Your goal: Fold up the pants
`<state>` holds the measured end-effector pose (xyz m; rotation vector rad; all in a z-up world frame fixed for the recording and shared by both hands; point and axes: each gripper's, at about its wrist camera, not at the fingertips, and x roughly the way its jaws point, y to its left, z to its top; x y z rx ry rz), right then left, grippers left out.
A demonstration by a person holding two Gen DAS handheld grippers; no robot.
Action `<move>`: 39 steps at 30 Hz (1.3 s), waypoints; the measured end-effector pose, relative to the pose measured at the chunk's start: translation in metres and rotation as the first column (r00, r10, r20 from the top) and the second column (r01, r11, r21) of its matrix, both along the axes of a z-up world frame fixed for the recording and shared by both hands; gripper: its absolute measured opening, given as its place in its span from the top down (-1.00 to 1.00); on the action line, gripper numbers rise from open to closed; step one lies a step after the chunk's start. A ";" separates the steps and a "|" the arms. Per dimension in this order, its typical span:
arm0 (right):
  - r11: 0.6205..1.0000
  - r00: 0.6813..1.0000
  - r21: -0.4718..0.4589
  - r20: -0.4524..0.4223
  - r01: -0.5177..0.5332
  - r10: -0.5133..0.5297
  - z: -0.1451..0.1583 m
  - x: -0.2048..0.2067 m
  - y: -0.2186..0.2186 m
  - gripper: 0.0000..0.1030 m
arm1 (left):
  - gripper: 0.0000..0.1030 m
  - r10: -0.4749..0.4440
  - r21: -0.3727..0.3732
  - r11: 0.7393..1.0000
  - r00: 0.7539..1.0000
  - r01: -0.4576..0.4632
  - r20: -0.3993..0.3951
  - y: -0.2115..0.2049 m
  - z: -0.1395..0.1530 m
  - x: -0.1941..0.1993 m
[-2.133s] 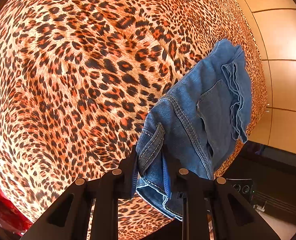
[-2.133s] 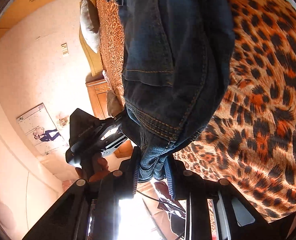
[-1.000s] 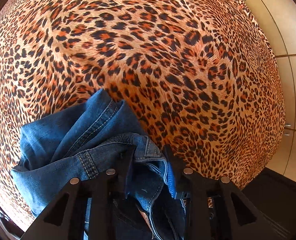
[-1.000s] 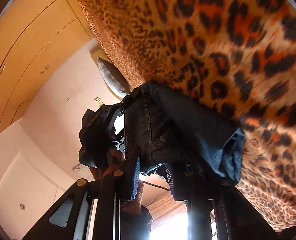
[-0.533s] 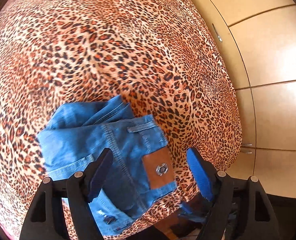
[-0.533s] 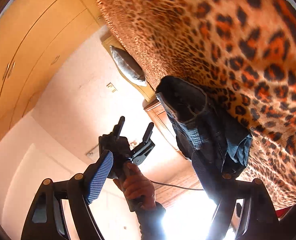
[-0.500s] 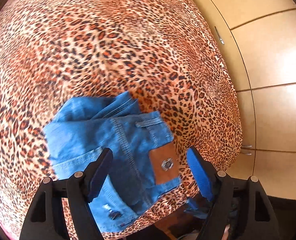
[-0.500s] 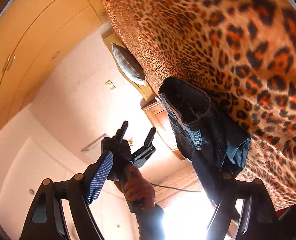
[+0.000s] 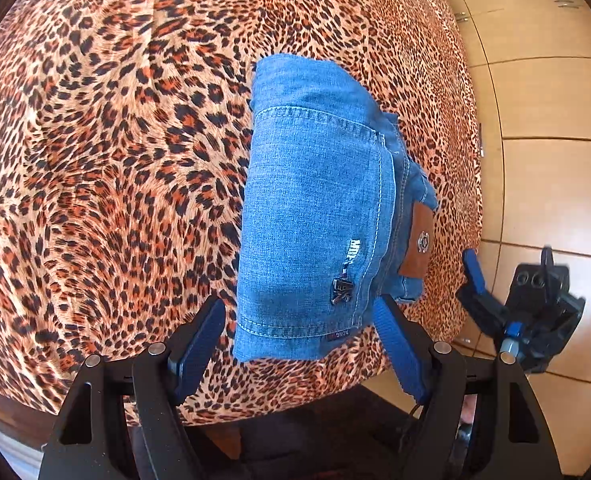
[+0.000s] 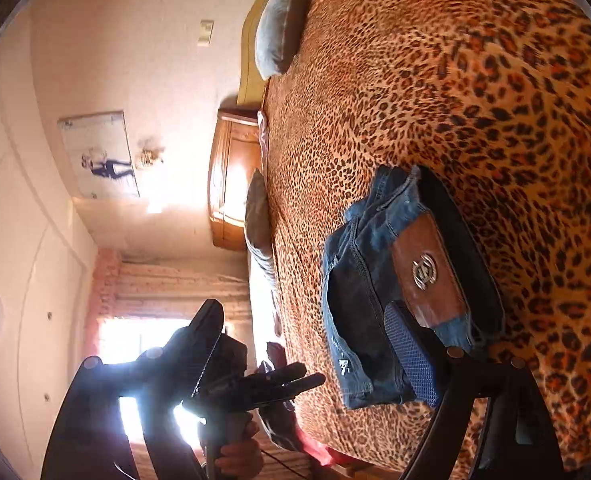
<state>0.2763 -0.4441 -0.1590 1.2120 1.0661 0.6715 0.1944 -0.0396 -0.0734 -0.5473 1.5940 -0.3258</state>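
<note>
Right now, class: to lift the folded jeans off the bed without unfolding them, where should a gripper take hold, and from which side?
Grip the folded jeans at the thick waistband edge beside the leather patch, coming in low from the bed's near edge; all layers stack there, so one pinch probably holds the bundle.

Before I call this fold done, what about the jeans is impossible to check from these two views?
- Underside layers of the folded jeans: hidden by the top layer in the left wrist view.
- Near corner of the jeans in the right wrist view: covered by the right hand-held gripper's finger.
- Red tab lettering at the hem: too small.
- The left hand-held gripper in the right wrist view: backlit by window glare.
</note>
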 end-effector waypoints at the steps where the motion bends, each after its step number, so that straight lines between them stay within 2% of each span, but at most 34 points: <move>1: 0.998 0.998 -0.034 0.030 -0.057 0.058 0.004 0.015 0.010 -0.59 | -0.48 0.028 0.028 0.999 0.999 -0.028 0.018 -0.002 0.000 -0.004; 3: 0.980 0.980 -0.101 0.075 -0.174 0.182 0.006 0.044 0.034 -0.47 | -0.48 0.099 0.040 0.994 0.995 -0.100 0.027 -0.009 -0.004 -0.016; 4: 0.963 0.965 -0.146 0.093 -0.229 0.244 0.004 0.053 0.047 -0.36 | -0.49 0.122 0.036 0.992 0.992 -0.123 0.028 -0.014 -0.008 -0.020; 5: 0.938 0.946 -0.203 0.108 -0.280 0.306 0.001 0.062 0.058 -0.35 | -0.49 0.137 0.066 0.988 0.990 -0.139 0.027 -0.021 -0.015 -0.024; 7: 0.867 0.901 -0.345 0.111 -0.360 0.419 -0.007 0.074 0.080 -0.33 | -0.49 0.146 0.159 0.976 0.989 -0.150 0.033 -0.037 -0.033 -0.034; 8: 0.818 0.878 -0.420 0.094 -0.393 0.469 -0.017 0.076 0.088 -0.32 | -0.50 0.142 0.197 0.970 0.990 -0.144 0.024 -0.044 -0.045 -0.036; 9: 0.759 0.855 -0.487 0.048 -0.432 0.516 -0.032 0.078 0.097 -0.25 | -0.54 0.154 0.215 0.965 0.988 -0.150 -0.002 -0.048 -0.058 -0.039; 10: 0.713 0.833 -0.509 -0.013 -0.482 0.553 -0.054 0.083 0.102 -0.01 | -0.57 0.186 0.197 0.964 0.982 -0.176 -0.033 -0.046 -0.072 -0.040; 11: 0.686 0.818 -0.515 -0.052 -0.514 0.573 -0.068 0.085 0.104 0.10 | -0.58 0.226 0.179 0.960 0.973 -0.215 -0.042 -0.042 -0.079 -0.041; 12: 0.698 0.819 -0.498 -0.042 -0.515 0.573 -0.075 0.091 0.103 0.13 | -0.58 0.252 0.163 0.956 0.967 -0.243 -0.040 -0.040 -0.076 -0.041; 14: 0.703 0.808 -0.476 -0.028 -0.529 0.589 -0.065 0.094 0.100 0.10 | -0.38 0.263 0.144 0.956 0.965 -0.258 -0.018 -0.040 -0.061 -0.044; 17: 0.735 0.782 -0.435 0.103 -0.520 0.614 -0.030 0.101 0.097 0.04 | -0.37 0.274 0.141 0.948 0.958 -0.284 0.087 -0.041 -0.023 -0.057; 19: 0.729 0.747 -0.435 0.170 -0.528 0.642 -0.009 0.107 0.110 0.04 | -0.38 0.332 0.136 0.927 0.933 -0.350 0.138 -0.037 -0.007 -0.068; 22: 0.682 0.678 -0.469 0.212 -0.561 0.704 0.000 0.112 0.145 0.04 | -0.38 0.467 0.049 0.877 0.873 -0.478 0.141 -0.022 0.002 -0.079; 24: 0.638 0.638 -0.492 0.196 -0.592 0.744 -0.008 0.112 0.172 0.04 | -0.40 0.499 0.058 0.857 0.853 -0.512 0.153 -0.020 0.005 -0.074; 26: 0.586 0.612 -0.549 0.162 -0.596 0.774 -0.023 0.116 0.196 0.04 | -0.39 0.502 0.119 0.847 0.854 -0.517 0.135 -0.016 -0.010 -0.069; 28: 0.515 0.593 -0.609 0.090 -0.603 0.800 -0.045 0.120 0.212 0.08 | -0.41 0.475 0.190 0.856 0.876 -0.481 0.079 -0.015 -0.027 -0.068; 29: 0.499 0.595 -0.607 0.053 -0.619 0.802 -0.056 0.126 0.216 0.08 | -0.46 0.469 0.214 0.857 0.882 -0.469 0.055 -0.017 -0.042 -0.067; 31: 0.513 0.603 -0.591 0.056 -0.622 0.796 -0.061 0.129 0.215 0.08 | -0.57 0.485 0.204 0.852 0.874 -0.482 0.040 -0.014 -0.056 -0.068; 33: 0.502 0.587 -0.596 0.063 -0.627 0.807 -0.057 0.128 0.212 0.08 | -0.52 0.504 0.174 0.849 0.864 -0.500 0.022 -0.010 -0.050 -0.068; 34: 0.507 0.584 -0.597 0.078 -0.622 0.808 -0.048 0.127 0.206 0.08 | -0.44 0.496 0.174 0.852 0.868 -0.493 0.034 -0.010 -0.044 -0.068; 36: 0.552 0.590 -0.553 0.130 -0.624 0.797 -0.028 0.125 0.184 0.03 | -0.38 0.464 0.202 0.859 0.882 -0.471 0.082 -0.012 -0.025 -0.071; 38: 0.587 0.583 -0.473 0.176 -0.657 0.793 -0.009 0.117 0.158 0.00 | -0.42 0.444 0.180 0.869 0.886 -0.462 0.131 -0.017 -0.003 -0.077; 39: 0.592 0.573 -0.432 0.190 -0.680 0.797 -0.004 0.109 0.144 -0.14 | -0.43 0.432 0.169 0.875 0.890 -0.453 0.148 -0.021 0.005 -0.080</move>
